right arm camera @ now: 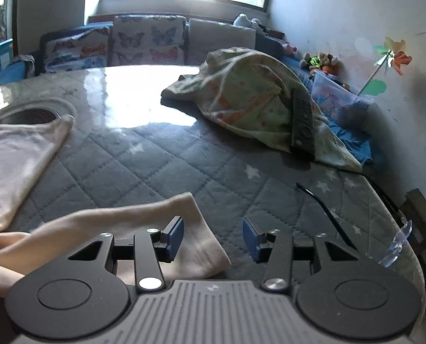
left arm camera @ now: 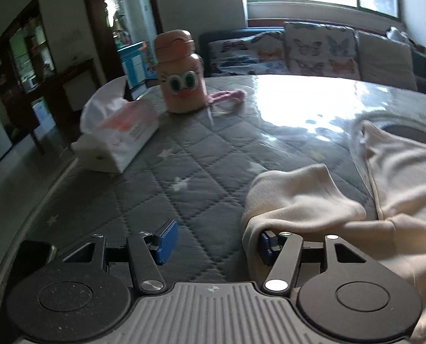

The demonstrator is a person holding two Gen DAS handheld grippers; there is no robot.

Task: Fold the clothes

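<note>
Fingers of your left gripper (left arm camera: 215, 242) and right gripper (right arm camera: 213, 239) gape wide, empty; soft, limp, light cream knit garment (left arm camera: 313, 192) likely sags, so pinch cuffs beside inner pads.

Table (left arm camera: 201, 154): tissue pack (left arm camera: 118, 134) at left, bottle (left arm camera: 181, 74) behind it, garment (left arm camera: 385, 189) at right; blanket (right arm camera: 250, 100) far right, remote (right arm camera: 301, 120) upon it.

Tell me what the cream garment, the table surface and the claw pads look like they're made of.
Cream garment: soft matte knit, likely cotton jersey; it drapes in rounded folds with no shine.
Table surface: grey quilted fabric with stars, apparently under a clear glossy sheet; the window glare mirrors off it.
Claw pads: blue, matte, probably rubber or foam; the texture is too blurred to tell. The linkages look like black plastic or metal.
</note>
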